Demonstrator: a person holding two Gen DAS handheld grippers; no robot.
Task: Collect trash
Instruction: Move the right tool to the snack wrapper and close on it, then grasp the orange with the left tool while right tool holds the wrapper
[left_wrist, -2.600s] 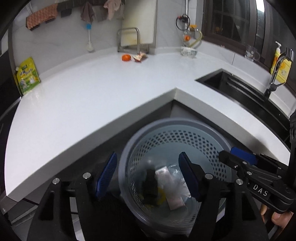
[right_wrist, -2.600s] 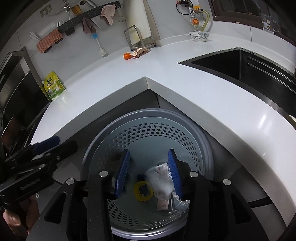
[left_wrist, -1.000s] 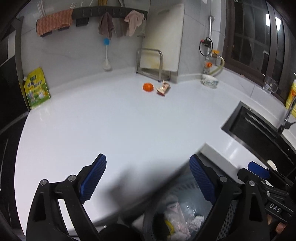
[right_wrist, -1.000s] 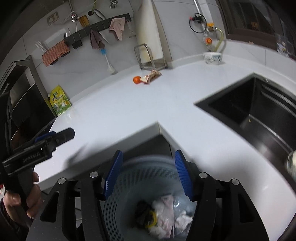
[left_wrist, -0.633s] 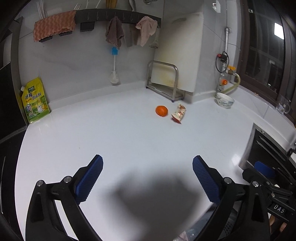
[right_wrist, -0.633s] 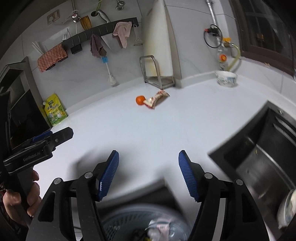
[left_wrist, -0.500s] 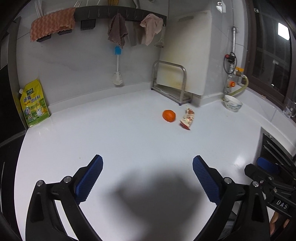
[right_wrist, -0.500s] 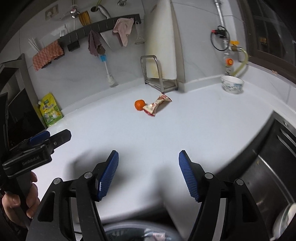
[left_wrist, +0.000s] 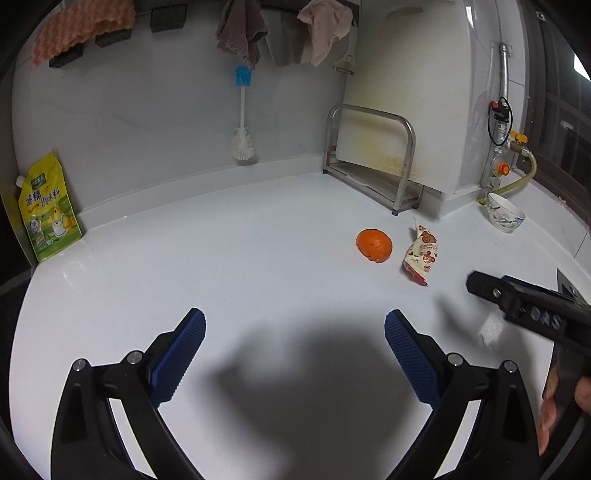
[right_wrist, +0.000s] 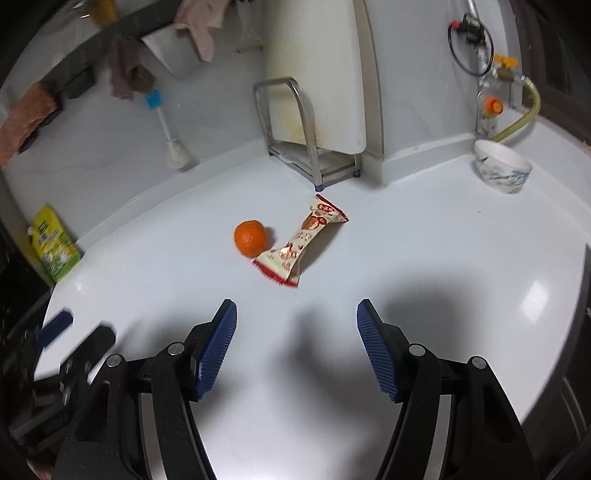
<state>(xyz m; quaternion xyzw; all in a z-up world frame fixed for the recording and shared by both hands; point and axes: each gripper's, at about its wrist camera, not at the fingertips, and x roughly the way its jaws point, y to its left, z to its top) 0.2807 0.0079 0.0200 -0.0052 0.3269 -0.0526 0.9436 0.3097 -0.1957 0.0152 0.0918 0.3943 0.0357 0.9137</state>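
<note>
A crumpled snack wrapper (right_wrist: 301, 243) with red edges lies on the white countertop (right_wrist: 424, 236), touching nothing but close to an orange fruit (right_wrist: 250, 238) on its left. Both also show in the left wrist view, the wrapper (left_wrist: 421, 255) right of the orange (left_wrist: 373, 245). My right gripper (right_wrist: 296, 350) is open and empty, a short way in front of the wrapper. My left gripper (left_wrist: 293, 354) is open and empty, further back from the orange. The right gripper's body shows at the right of the left wrist view (left_wrist: 528, 314).
A metal rack (right_wrist: 295, 129) holding a white board stands behind the wrapper. A patterned bowl (right_wrist: 502, 170) sits at the back right. A yellow-green pouch (left_wrist: 46, 208) leans on the wall at left. A brush (left_wrist: 242, 122) and cloths hang on the wall.
Both grippers rose from over the perforated trash bin and moved forward over the countertop toward the orange and wrapper. The bin has dropped out of view. Both stayed open.
</note>
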